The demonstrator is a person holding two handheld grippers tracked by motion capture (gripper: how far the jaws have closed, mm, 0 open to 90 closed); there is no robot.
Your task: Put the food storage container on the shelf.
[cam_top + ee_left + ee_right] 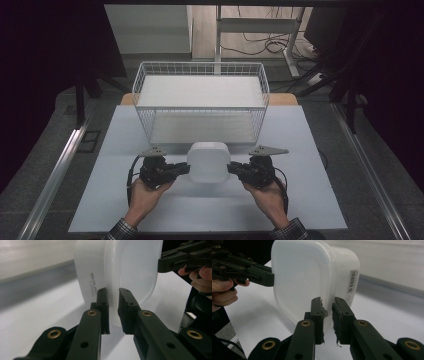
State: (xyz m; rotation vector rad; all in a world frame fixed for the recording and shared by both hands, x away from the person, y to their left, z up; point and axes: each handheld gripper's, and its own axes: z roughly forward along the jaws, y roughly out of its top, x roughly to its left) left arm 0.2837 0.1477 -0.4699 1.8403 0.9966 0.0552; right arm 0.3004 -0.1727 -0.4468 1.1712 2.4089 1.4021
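Observation:
A white translucent plastic container (207, 161) with a lid is turned on its side in the middle of the white table, lid towards the person. My left gripper (186, 169) comes at it from the left, and its jaws are shut on the lid's rim (113, 302). My right gripper (231, 169) comes from the right, shut on the opposite rim (328, 305). Printed text (94, 280) runs along the container's side, and a barcode label (352, 281) sits on another side. I cannot tell whether the container rests on the table or hangs just above it.
A white wire basket (200, 102) with a white board across its top stands just behind the container. The white table top (150, 210) stretches on both sides and in front. Dark floor, metal rails and cables surround the table.

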